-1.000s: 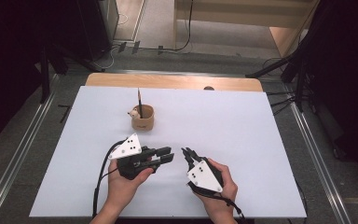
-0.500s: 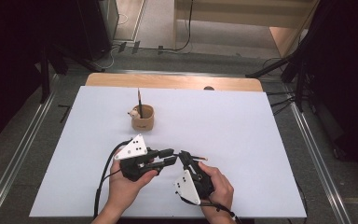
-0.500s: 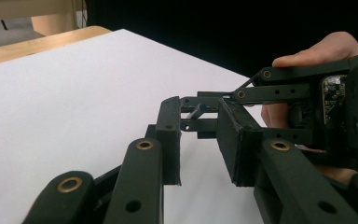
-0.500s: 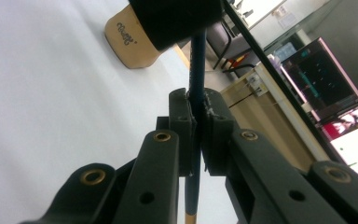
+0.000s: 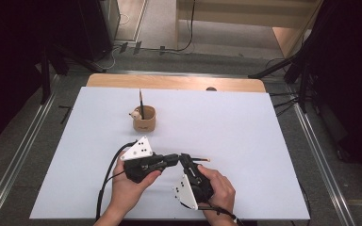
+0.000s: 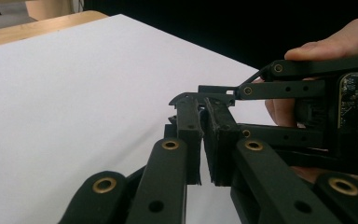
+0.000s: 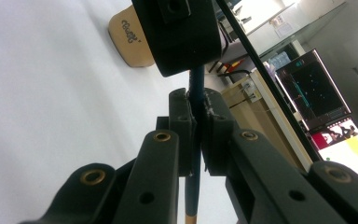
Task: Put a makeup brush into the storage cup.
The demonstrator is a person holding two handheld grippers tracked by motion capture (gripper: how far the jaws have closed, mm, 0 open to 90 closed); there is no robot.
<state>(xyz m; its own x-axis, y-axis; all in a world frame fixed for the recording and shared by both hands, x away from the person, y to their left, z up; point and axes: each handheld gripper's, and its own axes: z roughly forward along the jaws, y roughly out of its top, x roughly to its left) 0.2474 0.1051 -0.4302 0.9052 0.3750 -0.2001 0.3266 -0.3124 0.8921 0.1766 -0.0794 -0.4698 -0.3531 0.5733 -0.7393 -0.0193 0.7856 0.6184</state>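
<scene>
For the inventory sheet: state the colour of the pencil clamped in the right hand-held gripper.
Dark blue pencil with a bare wooden end, best in the right gripper view.

Each gripper, left gripper (image 5: 168,160) and right gripper (image 5: 185,159), has black linkage arms with brass-coloured pivot rivets, black ribbed fingers (image 6: 220,140), a white three-cornered top plate and a black trailing cable.

Bright even tabletop, dark surroundings, soft close-ups

Left gripper (image 6: 204,140) jaws nearly closed, just been closing.
Right gripper (image 6: 223,93) tip touches them above white table (image 6: 74,93); hand (image 6: 326,46) grips it.
</scene>
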